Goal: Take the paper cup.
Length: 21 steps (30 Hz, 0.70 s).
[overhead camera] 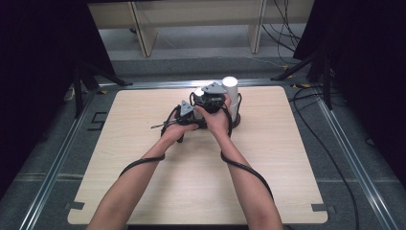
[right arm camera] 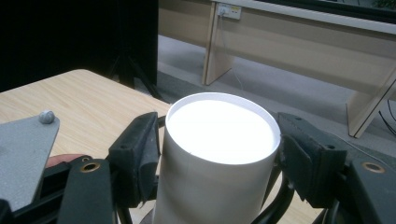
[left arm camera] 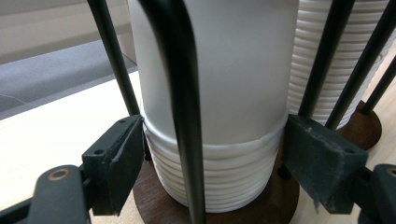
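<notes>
The left gripper [left arm camera: 212, 158] has its two black jaws pressed against the low part of a stack of white paper cups [left arm camera: 215, 93], at the ribbed rims — it is grasping the stack there. This stack stands on a round dark brown wooden base [left arm camera: 154, 203] inside a holder of thin black metal rods [left arm camera: 180, 93]. Behind it stands a second stack of white paper cups [left arm camera: 322, 60] on its own round base, so there are two stacks; the single cups I cannot count.

The right gripper [right arm camera: 217, 158] clamps the top of the upside-down white cup [right arm camera: 219, 135], one jaw on each side. In the high view both hands work near the far edge of the light wooden table [overhead camera: 143, 182], close together — the left gripper [overhead camera: 187, 115] lower, the right gripper [overhead camera: 213, 98] higher.
</notes>
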Each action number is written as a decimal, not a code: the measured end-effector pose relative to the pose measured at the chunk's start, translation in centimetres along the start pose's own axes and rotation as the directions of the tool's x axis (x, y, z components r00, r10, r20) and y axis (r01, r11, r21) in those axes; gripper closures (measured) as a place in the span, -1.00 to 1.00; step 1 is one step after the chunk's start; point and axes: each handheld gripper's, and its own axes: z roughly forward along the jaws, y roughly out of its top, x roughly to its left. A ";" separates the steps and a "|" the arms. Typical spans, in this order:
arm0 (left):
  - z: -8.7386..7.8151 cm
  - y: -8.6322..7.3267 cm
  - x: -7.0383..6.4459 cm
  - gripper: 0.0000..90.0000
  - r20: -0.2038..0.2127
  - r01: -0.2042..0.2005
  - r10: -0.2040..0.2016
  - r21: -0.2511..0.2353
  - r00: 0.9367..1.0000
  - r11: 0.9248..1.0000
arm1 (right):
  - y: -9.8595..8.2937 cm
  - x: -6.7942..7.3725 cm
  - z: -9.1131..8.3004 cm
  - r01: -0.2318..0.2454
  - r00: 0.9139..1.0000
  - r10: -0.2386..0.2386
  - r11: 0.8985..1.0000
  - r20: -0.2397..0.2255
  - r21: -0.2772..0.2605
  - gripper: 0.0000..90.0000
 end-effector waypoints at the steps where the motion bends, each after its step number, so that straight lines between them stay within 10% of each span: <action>1: 0.0 0.0 0.0 -0.53 0.001 0.001 -0.001 0.000 1.000 1.000 | 0.0 0.0 0.0 -0.002 1.000 0.002 1.000 -0.007 0.002 -0.27; 21: 0.0 0.0 0.0 -0.52 0.003 0.000 0.000 0.002 1.000 1.000 | 0.0 -0.1 0.0 -0.045 0.999 0.045 0.999 0.000 -0.007 -0.21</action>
